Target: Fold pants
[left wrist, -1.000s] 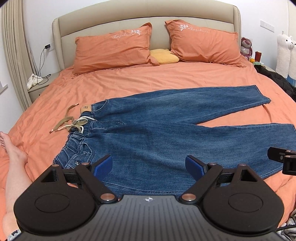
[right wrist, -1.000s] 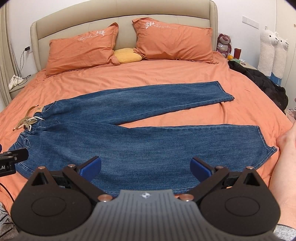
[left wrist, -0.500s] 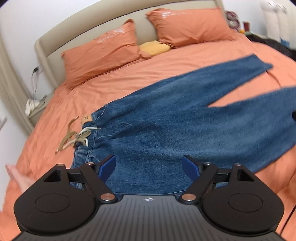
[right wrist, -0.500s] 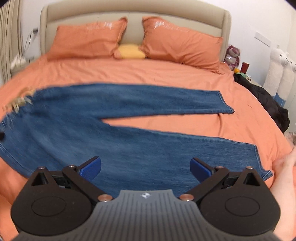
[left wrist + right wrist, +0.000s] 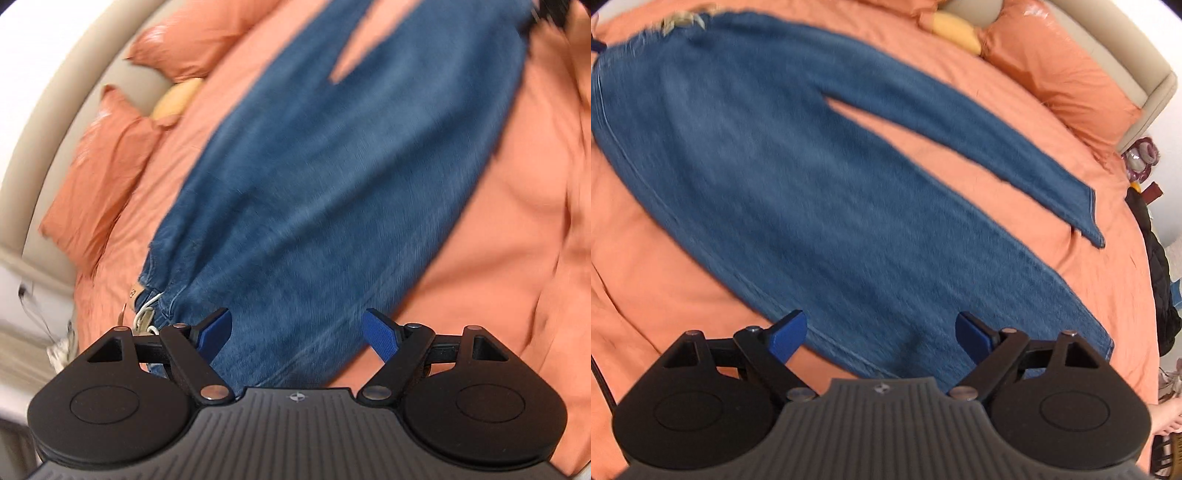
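Blue jeans [image 5: 325,177] lie flat on the orange bed [image 5: 509,229], both legs spread apart, with a tan drawstring [image 5: 146,315] at the waist. My left gripper [image 5: 297,330] hovers open over the waist end, nothing between its blue pads. In the right wrist view the jeans [image 5: 798,192] stretch across the frame, waist at the upper left, hems at the right. My right gripper [image 5: 881,334] hangs over the near leg's lower edge; its jaws are closing but stand wide, with no cloth pinched between them. Both views are tilted and motion-blurred.
Orange pillows [image 5: 107,162] and a yellow cushion [image 5: 955,31] lie against the beige headboard [image 5: 1134,62]. Dark clothing [image 5: 1161,280] and a plush toy [image 5: 1141,157] sit at the bed's right side. A bare foot [image 5: 1167,424] shows at the lower right.
Both grippers have dropped closer to the jeans and rolled, so the bed now appears tilted. The right jaws have narrowed slightly. The jeans have not moved.
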### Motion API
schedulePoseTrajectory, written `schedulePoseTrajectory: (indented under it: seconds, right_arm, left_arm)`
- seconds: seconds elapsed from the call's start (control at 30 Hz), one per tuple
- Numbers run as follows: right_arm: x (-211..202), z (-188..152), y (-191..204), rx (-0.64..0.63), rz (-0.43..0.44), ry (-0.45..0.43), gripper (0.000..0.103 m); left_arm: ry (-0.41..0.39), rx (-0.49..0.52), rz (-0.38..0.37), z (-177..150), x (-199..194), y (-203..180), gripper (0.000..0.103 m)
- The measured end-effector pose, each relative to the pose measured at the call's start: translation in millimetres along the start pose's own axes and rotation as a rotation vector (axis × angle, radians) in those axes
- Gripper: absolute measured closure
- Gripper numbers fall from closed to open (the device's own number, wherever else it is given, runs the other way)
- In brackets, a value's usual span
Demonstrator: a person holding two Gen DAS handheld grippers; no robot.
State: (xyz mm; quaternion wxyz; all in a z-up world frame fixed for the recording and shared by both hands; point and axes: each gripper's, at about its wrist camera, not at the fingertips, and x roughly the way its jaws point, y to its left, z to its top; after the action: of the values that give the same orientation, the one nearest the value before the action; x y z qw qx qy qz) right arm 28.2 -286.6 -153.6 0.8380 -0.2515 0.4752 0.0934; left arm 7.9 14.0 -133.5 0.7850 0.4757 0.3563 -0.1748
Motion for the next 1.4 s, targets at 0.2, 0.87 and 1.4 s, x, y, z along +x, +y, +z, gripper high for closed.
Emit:
schedulePoseTrajectory:
  seconds: [0.2,0.87,1.4]
  right_arm:
    - [14.9,-17.7,-14.8,-0.110,-0.046,0.051,0.021]
    - [11.7,-43.8,-41.9,-0.236,-0.017,0.123,0.022]
    - [38.3,-81.8,-105.6,-0.315,-0.114,0.246,0.062]
  left_arm:
    - [0.081,0.187,0.079,-30.8,31.8,-9.8,0.009]
    - [0.112,0.228,0.236,-56.9,56.4,-0.5,0.088]
    - [0.074,-0.179,0.281,-5.2,11.4,74.2,0.093]
